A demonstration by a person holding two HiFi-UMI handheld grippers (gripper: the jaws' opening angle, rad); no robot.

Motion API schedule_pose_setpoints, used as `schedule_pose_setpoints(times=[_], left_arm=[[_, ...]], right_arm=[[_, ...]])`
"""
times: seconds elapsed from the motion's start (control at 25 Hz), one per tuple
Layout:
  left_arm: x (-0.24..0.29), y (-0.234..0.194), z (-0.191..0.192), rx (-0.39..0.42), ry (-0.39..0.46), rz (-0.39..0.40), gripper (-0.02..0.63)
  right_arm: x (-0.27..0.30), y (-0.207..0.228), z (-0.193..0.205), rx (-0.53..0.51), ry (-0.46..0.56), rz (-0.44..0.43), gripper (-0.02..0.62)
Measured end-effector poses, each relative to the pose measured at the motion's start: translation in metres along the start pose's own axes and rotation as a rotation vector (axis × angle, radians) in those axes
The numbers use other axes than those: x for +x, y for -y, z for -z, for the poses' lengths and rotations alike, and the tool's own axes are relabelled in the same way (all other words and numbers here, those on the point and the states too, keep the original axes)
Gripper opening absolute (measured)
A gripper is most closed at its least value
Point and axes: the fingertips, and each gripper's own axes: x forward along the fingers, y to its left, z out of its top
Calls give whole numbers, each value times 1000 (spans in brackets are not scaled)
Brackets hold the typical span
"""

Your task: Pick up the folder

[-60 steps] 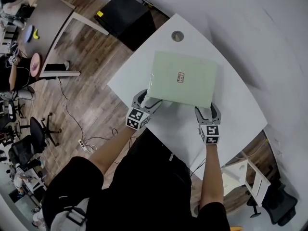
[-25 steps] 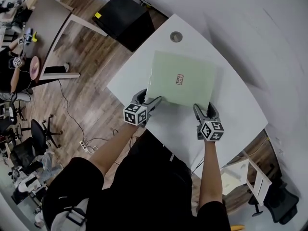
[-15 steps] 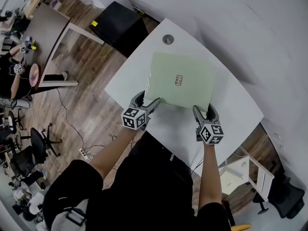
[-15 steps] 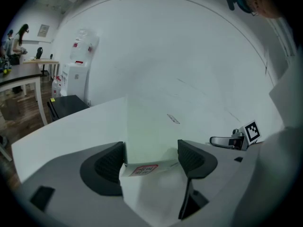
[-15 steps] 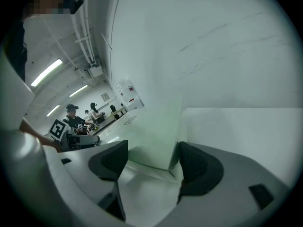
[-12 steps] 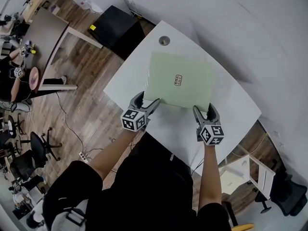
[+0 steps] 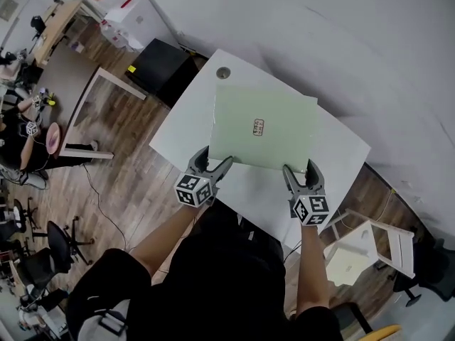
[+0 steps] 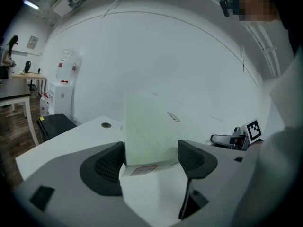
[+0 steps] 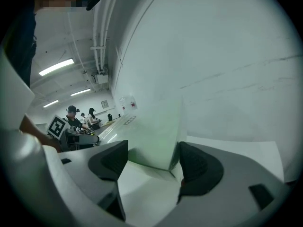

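The folder (image 7: 263,126) is a pale green box file with a small label on its cover. It hangs above the white table (image 7: 181,130), held by its two near corners. My left gripper (image 7: 215,156) is shut on the near left corner, and my right gripper (image 7: 299,168) is shut on the near right one. In the left gripper view the folder's spine (image 8: 151,136) fills the gap between the pads of my left gripper (image 8: 149,160). The right gripper view shows the folder's other corner (image 9: 156,141) clamped in my right gripper (image 9: 151,162).
A round cable hole (image 7: 223,72) lies near the table's far corner. A black cabinet (image 7: 160,66) stands on the wooden floor to the left, against the white wall. A white frame (image 7: 366,244) stands at the right. People sit at a desk (image 7: 25,123) far left.
Both grippers have kept their hold on the folder's near corners and raised it off the table. It looks larger and nearer to the head camera now.
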Motion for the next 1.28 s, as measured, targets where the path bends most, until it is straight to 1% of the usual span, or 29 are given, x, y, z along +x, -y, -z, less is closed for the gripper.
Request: schedule_pose_setpoints(times=[0.2,0.4,0.56,0.72,0.96,1.12,1.28], left_arm=[[-13,32,11,13,-5,46,357],[-11,45,15,29,-45,149,357],[-2,58,11,109,-77,253,357],[-5,66,-3,179,-74,334,357],[-29,85,-38,238,-43,414,357],[-60,97,-51,236,-39,436,357],[-93,105,-62,245,-4,456,357]], right_arm=[[-49,-1,12,43,24,72,330],[-82,-10,19,77,52,188,330],[-107,-15,33,127,72,293,330],[-124,-31,34,150,114,371,330],[-155,-62,10,171,208,443,330],[-180,-88,-4,166,233,463,330],[-203,-117,-17,141,261,475,330]])
